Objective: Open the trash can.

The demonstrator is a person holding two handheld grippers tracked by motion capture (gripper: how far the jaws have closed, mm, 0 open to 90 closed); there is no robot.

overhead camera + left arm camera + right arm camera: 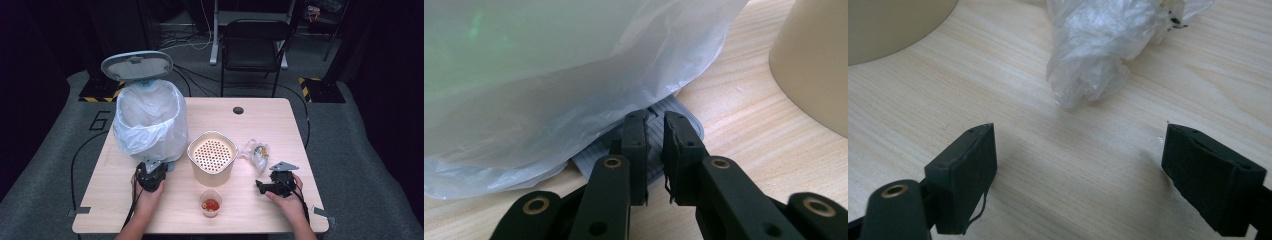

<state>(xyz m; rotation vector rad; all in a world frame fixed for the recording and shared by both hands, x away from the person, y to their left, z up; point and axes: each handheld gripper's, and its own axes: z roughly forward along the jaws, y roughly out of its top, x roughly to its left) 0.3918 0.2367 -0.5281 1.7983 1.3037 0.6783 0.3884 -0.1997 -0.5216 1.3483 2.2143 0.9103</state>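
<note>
- Pressing down at lower left of the high view, the left gripper point(151, 176) sits on the grey pedal point(674, 112) at the foot of the bin point(150, 120), jaws clenched with nothing between them; the pedal lies under the tips, so the fingers act as a pusher.
- That would explain the lid point(136, 65) standing up at upper left, leaving the bag-lined mouth open to receive rubbish.
- Over at lower right, the right gripper point(273, 184) hovers low with jaws spread wide and empty, pointed up-frame at the crumpled plastic wrapper point(1098, 45), which lies on the table point(280, 125) just ahead of the tips, right of centre in the high view.
- My read: the wrapper is the next pick, bound for the bin.
- Room to move: bare wood all round the wrapper, and the jaws straddle a clear lane toward it.
- Watch the cream perforated container point(212, 156) mid-table; it stands between wrapper and bin, so the carry should go above it.
- Near the front edge, the small cup of red sauce point(210, 202) sits between both hands, easy to clip.
</note>
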